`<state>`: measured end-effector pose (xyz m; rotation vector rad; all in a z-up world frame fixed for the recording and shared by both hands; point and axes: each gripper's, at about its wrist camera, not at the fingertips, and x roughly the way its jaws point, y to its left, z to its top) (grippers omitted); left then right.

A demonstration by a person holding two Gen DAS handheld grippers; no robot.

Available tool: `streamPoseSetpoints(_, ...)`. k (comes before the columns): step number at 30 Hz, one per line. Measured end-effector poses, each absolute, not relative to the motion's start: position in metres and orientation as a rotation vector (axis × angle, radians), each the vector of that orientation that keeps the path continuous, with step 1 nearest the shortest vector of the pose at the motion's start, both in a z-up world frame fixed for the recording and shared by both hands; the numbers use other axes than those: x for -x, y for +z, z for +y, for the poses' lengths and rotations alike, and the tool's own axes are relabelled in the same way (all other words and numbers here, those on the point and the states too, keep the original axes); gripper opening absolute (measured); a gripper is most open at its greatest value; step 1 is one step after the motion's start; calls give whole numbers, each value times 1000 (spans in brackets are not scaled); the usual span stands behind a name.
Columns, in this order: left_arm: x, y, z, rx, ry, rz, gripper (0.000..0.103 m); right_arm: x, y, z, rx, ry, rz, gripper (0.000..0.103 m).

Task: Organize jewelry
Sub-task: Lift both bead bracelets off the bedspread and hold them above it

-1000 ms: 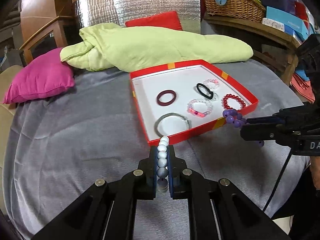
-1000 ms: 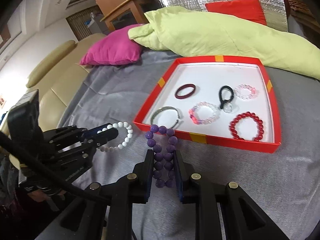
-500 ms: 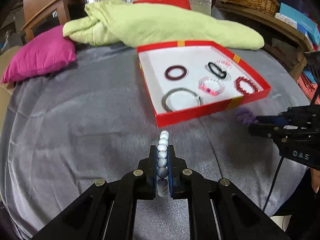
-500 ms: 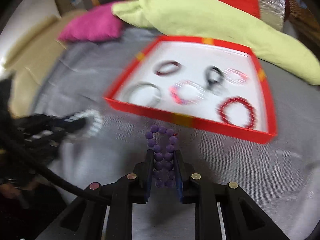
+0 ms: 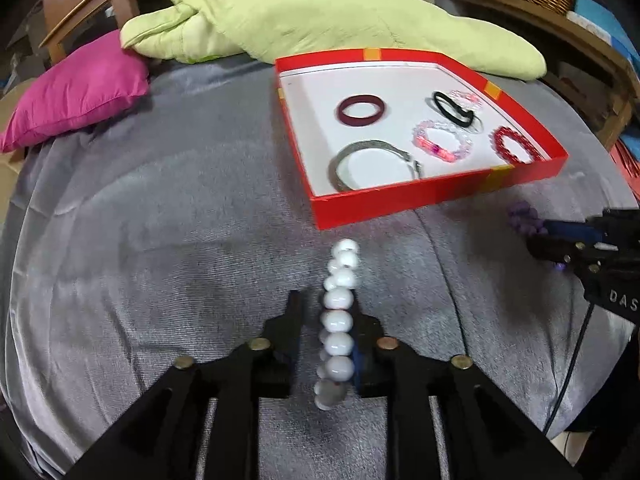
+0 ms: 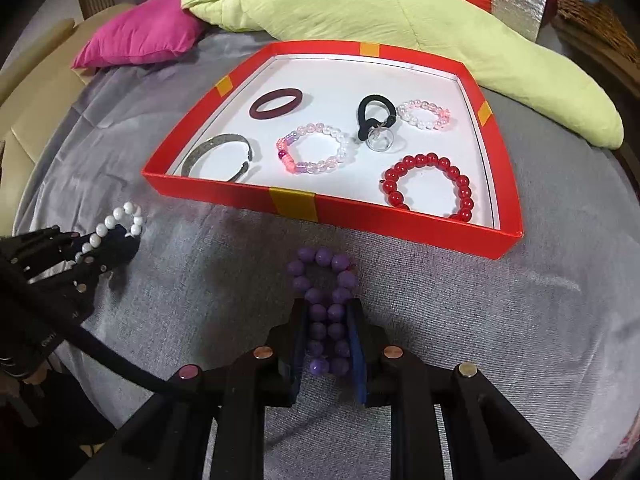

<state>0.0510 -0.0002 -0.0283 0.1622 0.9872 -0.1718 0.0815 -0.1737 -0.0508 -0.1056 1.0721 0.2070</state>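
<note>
A red tray with a white floor holds several bracelets on the grey cloth. My left gripper has opened a little; the white bead bracelet hangs between its fingers, against the right one. It also shows in the right wrist view. My right gripper is shut on a purple bead bracelet, just in front of the tray's near wall. The purple bracelet also shows in the left wrist view.
In the tray lie a maroon bangle, a silver cuff, a pink-clear bead bracelet, a black hair tie and a red bead bracelet. A green quilt and magenta pillow lie behind.
Both grippers have drawn back from the tray and lowered toward the cloth. The left gripper's fingers have parted around the white bracelet. The right still clamps the purple one.
</note>
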Motion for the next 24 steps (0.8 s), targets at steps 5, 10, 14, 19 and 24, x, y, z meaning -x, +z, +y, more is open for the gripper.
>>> streamPoseSetpoints(5, -54, -30, 10, -138, -113, 977, 58, -84, -52, -173, 106, 208, 1064, 22)
streamPoseSetpoints(10, -54, -33, 16, -117, -79, 970, 73, -84, -53, -172, 108, 203, 1055, 22)
streamPoseSetpoints(14, -56, -36, 25, -56, -51, 973, 85, -84, -53, -172, 99, 200, 1053, 22)
streamPoseSetpoints(19, -54, -41, 32, -9, -1, 963, 98, -83, -53, -174, 79, 201, 1056, 22)
streamPoseSetpoints(24, -55, -41, 35, 8, 19, 977, 102, -83, -54, -176, 51, 203, 1059, 23)
